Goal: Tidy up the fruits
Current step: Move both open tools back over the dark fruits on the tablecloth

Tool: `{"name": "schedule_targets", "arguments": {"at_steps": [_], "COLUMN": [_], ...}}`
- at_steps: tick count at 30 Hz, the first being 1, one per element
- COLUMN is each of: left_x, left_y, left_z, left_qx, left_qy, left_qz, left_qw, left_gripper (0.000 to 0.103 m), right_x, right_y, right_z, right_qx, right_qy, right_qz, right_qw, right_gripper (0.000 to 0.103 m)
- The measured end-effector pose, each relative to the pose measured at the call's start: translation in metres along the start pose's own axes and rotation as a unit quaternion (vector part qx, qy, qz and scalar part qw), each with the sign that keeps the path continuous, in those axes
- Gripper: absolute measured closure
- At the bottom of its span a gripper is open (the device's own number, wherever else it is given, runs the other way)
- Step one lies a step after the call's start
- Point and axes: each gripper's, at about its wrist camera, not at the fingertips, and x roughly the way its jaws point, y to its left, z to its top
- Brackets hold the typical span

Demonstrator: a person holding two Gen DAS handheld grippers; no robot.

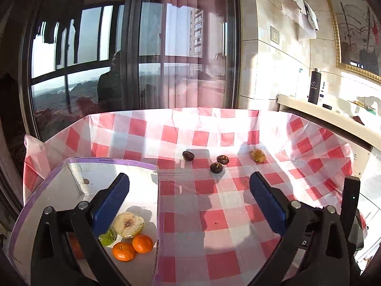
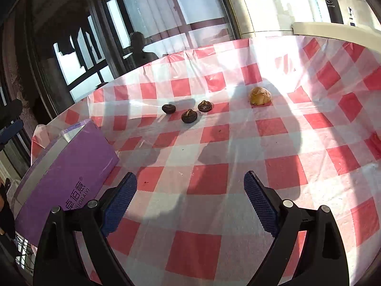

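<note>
A purple-rimmed box (image 1: 112, 160) sits at the left of the checked table. It holds two small oranges (image 1: 133, 247), a cut pale fruit (image 1: 128, 224) and a green piece (image 1: 107, 237). Three dark brown fruits (image 1: 216, 167) (image 2: 189, 116) and a tan one (image 1: 258, 155) (image 2: 260, 96) lie on the cloth further back. My left gripper (image 1: 189, 188) is open and empty, its left finger over the box. My right gripper (image 2: 190, 186) is open and empty above bare cloth, the purple box side (image 2: 69, 174) at its left.
The red-and-white checked cloth (image 1: 214, 226) covers the table and rises at the far edge. A window stands behind the table. A shelf (image 1: 333, 116) at the right holds a black bottle (image 1: 314, 85) and small items.
</note>
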Motion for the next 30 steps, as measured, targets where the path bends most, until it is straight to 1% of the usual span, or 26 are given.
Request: {"name": "schedule_targets", "arguments": {"at_steps": [1,2,3,4,5,7,8,10,11,12,14,15,16,19,23,25,26,30], "left_x": [0.015,0.033,0.050,0.070,0.090,0.126,0.140,0.160,0.169,0.175,0.183,0.187,0.189,0.191,0.193,0.196,0.197,0.197], "left_y": [-0.017,-0.030,-0.039,-0.047,-0.047,-0.035,-0.027,-0.008,-0.001,0.000,-0.005,-0.006,-0.007,0.000,0.011,0.009,0.008,0.004], "left_z": [-0.005,-0.012,-0.019,-0.027,-0.034,-0.045,-0.052,-0.060,-0.063,-0.065,-0.071,-0.072,-0.073,-0.075,-0.078,-0.078,-0.078,-0.076], "left_qx": [0.010,0.018,0.022,0.019,0.002,-0.044,-0.067,-0.103,-0.111,-0.110,-0.089,-0.079,-0.076,-0.093,-0.125,-0.125,-0.119,-0.113], "left_qy": [0.007,0.020,0.035,0.054,0.076,0.115,0.128,0.144,0.152,0.158,0.160,0.171,0.180,0.182,0.187,0.193,0.195,0.195], "left_qz": [-0.025,-0.042,-0.052,-0.060,-0.065,-0.049,-0.036,-0.019,-0.024,-0.032,-0.019,-0.016,-0.024,-0.040,-0.059,-0.053,-0.048,-0.043], "left_qw": [0.9996,0.9988,0.9978,0.9965,0.9950,0.9912,0.9888,0.9840,0.9819,0.9807,0.9829,0.9820,0.9804,0.9780,0.9725,0.9717,0.9723,0.9733], "left_gripper": [0.002,0.002,0.002,0.002,0.002,0.002,0.002,0.002,0.002,0.002,0.002,0.002,0.002,0.002,0.002,0.002,0.002,0.002], "right_x": [0.001,0.004,0.005,0.004,0.000,-0.001,-0.001,0.003,0.007,0.013,0.028,0.038,0.049,0.090,0.153,0.184,0.197,0.243], "right_y": [-0.009,-0.018,-0.026,-0.034,-0.039,-0.044,-0.046,-0.053,-0.054,-0.053,-0.047,-0.043,-0.041,-0.034,-0.024,-0.019,-0.016,-0.004], "right_z": [-0.003,-0.006,-0.007,-0.007,-0.006,-0.004,-0.004,-0.001,0.001,0.005,0.017,0.025,0.032,0.058,0.092,0.106,0.113,0.135], "right_qx": [0.012,0.023,0.038,0.060,0.071,0.066,0.069,0.081,0.082,0.077,0.052,0.037,0.024,0.003,-0.017,-0.024,-0.028,-0.045], "right_qy": [0.001,0.004,0.009,0.007,0.000,-0.006,-0.005,-0.004,-0.002,0.002,0.008,0.010,0.012,0.026,0.050,0.063,0.070,0.088], "right_qz": [-0.005,-0.012,-0.014,-0.002,0.002,-0.020,-0.022,-0.022,-0.026,-0.030,-0.046,-0.052,-0.057,-0.063,-0.074,-0.075,-0.076,-0.080], "right_qw": [1.000,1.000,0.999,0.998,0.997,0.998,0.997,0.996,0.996,0.997,0.998,0.998,0.998,0.998,0.996,0.995,0.994,0.992], "right_gripper": [0.015,0.015,0.015,0.015,0.015,0.015,0.015,0.015,0.015,0.015,0.015,0.015,0.015,0.016,0.025,0.027,0.030,0.033]}}
